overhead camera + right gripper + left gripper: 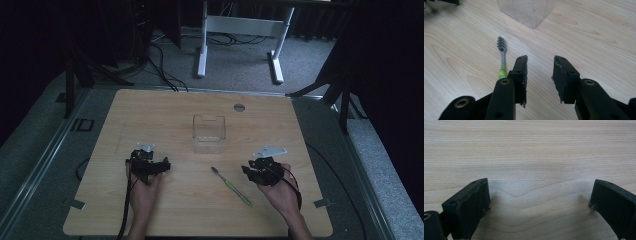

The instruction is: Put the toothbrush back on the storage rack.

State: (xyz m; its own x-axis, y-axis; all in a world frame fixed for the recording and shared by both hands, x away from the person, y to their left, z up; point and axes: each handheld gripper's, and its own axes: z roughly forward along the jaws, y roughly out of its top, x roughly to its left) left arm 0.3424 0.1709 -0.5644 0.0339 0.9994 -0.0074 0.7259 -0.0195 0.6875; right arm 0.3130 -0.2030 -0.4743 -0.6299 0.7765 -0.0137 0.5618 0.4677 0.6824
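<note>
Right gripper view — toothbrush [502, 56] lies just left of hand-held gripper [540, 72].

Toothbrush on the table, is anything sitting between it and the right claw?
Nothing visible does. The toothbrush lies flat on bare wood just beside the right claw, outside its jaws, which stand apart with nothing between them. The clear container stands farther back on the table, off that line.

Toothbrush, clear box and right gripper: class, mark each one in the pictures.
Toothbrush [501, 44], right gripper view, on the dark bristle head.
Clear box [209, 146], high view, on its front wall.
Right gripper [539, 75], right gripper view, midway between its open, empty jaw tips.
</note>
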